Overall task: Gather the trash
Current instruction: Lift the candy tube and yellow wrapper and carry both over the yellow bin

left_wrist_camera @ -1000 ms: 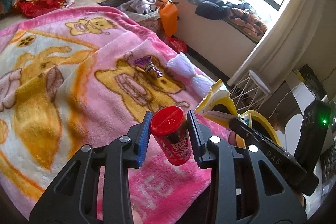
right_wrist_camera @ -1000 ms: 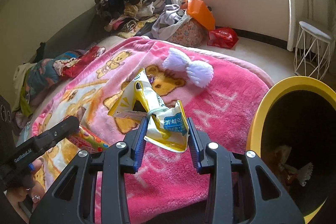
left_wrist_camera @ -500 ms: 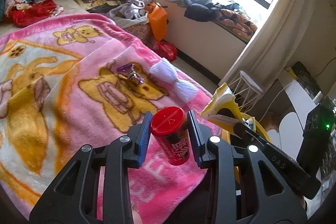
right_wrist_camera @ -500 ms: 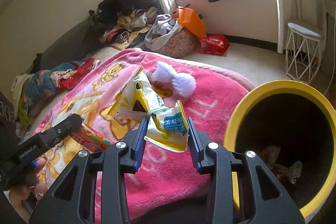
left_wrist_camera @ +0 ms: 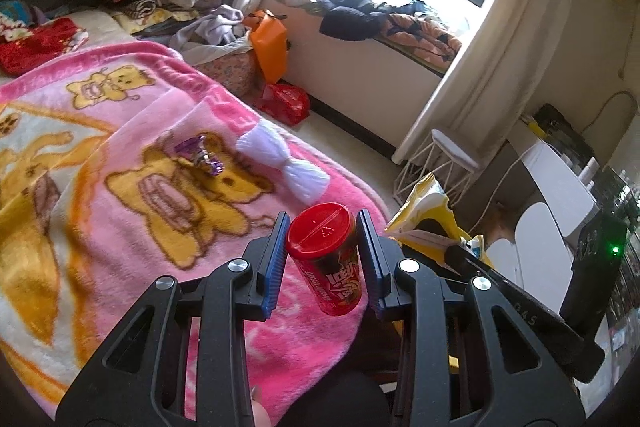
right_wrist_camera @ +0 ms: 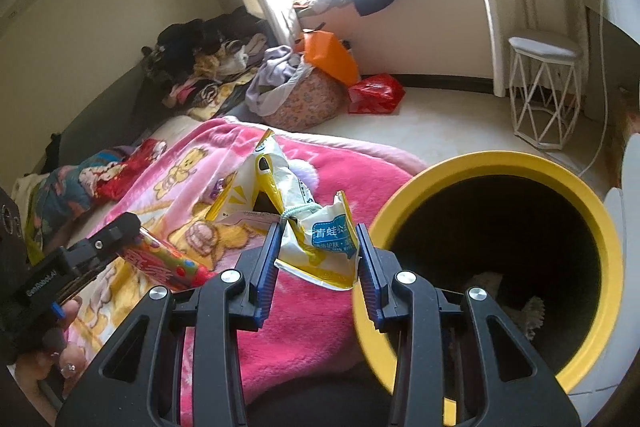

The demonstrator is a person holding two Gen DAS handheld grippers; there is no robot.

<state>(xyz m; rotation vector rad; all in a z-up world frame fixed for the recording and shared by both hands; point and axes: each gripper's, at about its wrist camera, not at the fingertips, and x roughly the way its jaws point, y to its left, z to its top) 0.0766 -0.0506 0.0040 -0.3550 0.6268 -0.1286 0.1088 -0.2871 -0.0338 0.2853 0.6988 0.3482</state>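
**Bed and floor**

Ahead of the left gripper, a pink bear-print blanket (left_wrist_camera: 120, 211) covers the bed. On it, just beyond the fingers, lie a purple wrapper (left_wrist_camera: 202, 157) and, to its right, a white bow (left_wrist_camera: 282, 163). Farther off on the left lies a red cloth (left_wrist_camera: 38, 47). On the floor (right_wrist_camera: 448, 123) beyond the bed sit a red bag (right_wrist_camera: 376, 94), a floral basket (right_wrist_camera: 304, 105) and a white wire stool (right_wrist_camera: 546, 87). A yellow bin (right_wrist_camera: 520, 163) stands just right of the right gripper.

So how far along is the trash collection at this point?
Done: some scraps already lie in the yellow bin. In hand: left tool grips a red-lidded tube, right tool a yellow snack bag beside the bin. Left: a purple wrapper on the blanket.
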